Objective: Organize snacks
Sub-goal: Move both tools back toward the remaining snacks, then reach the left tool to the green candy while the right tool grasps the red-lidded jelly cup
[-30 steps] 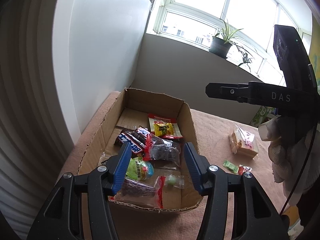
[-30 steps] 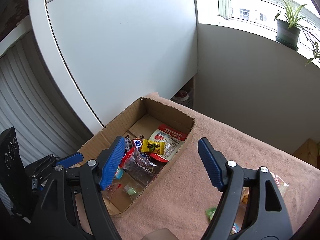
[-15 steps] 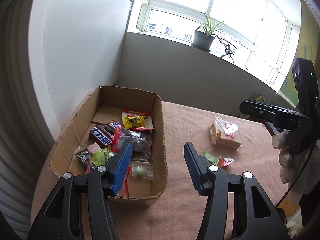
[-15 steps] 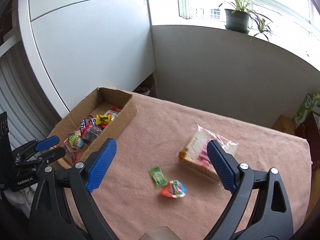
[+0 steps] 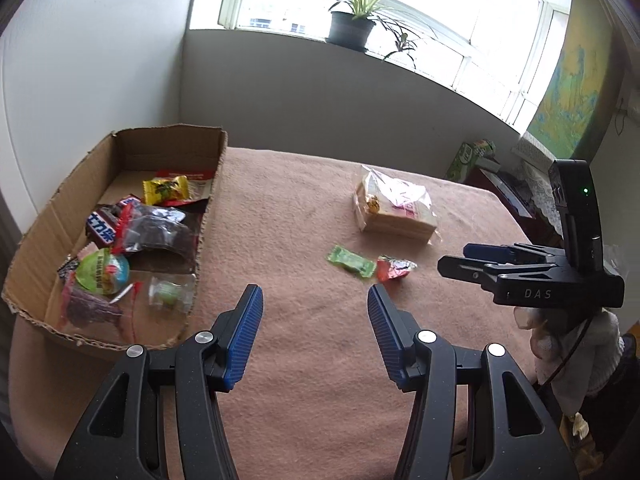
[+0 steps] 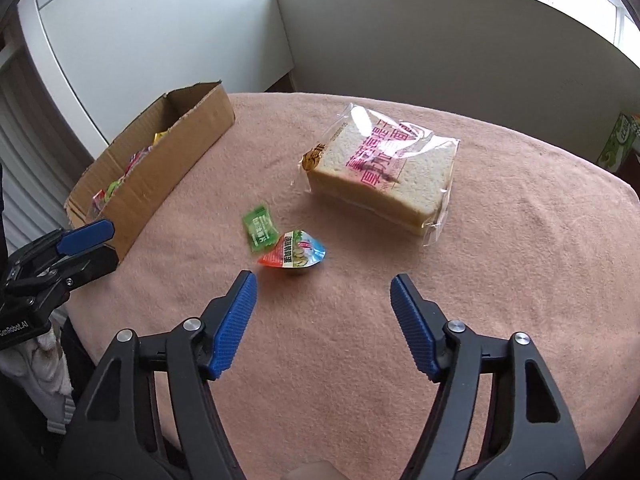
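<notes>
Just beyond right gripper (image 6: 323, 280): jelly cup (image 6: 294, 254)

Setting read as a lived-in home, likely a sunroom or enclosed balcony. A wide curved bay of windows (image 5: 400, 12) ran along the far side, with a potted spider plant (image 5: 354, 20) on the sill. A table was covered in a pink fleecy cloth (image 6: 360, 312) rather than any work surface. A worn cardboard box (image 5: 48, 232) of assorted sweets sat on it, alongside a bag of sliced bread (image 6: 380, 172). A coloured map or poster (image 5: 568, 88) hung on the wall at right, above cluttered furniture with a lace cover (image 5: 536, 196).
</notes>
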Tool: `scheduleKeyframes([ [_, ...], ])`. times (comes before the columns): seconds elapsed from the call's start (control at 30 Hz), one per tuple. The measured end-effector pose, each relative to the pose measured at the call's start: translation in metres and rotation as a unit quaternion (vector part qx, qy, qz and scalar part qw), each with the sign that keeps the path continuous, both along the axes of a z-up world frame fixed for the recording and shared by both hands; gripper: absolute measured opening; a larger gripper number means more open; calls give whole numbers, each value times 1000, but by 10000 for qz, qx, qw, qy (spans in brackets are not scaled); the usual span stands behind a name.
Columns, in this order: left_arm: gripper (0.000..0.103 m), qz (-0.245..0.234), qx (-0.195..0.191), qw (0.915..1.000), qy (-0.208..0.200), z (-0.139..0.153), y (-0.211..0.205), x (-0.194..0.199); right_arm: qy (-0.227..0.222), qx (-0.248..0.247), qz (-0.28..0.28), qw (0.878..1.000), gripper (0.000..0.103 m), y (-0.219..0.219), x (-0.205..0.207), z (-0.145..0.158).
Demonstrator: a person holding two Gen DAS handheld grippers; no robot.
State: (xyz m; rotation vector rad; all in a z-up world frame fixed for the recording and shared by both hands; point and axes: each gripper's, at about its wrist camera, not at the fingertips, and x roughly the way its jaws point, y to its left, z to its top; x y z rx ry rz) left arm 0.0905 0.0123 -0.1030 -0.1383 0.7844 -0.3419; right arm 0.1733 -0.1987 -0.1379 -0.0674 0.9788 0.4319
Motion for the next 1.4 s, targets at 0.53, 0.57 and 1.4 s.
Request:
scheduleKeyframes([
  [0.53,38,-197,-91,9979,617,-31,-34,37,-91,-403,694,9967,43,30,28,-30],
  [0.57,38,-215,-111,9976,648,-32,-36,40,-78,-387,669,9970,42,29,30,-31],
  [1.4,38,-560,515,9936,830,-58,-114,96,-58,-106,-145,9998,33,-42,30,-29],
])
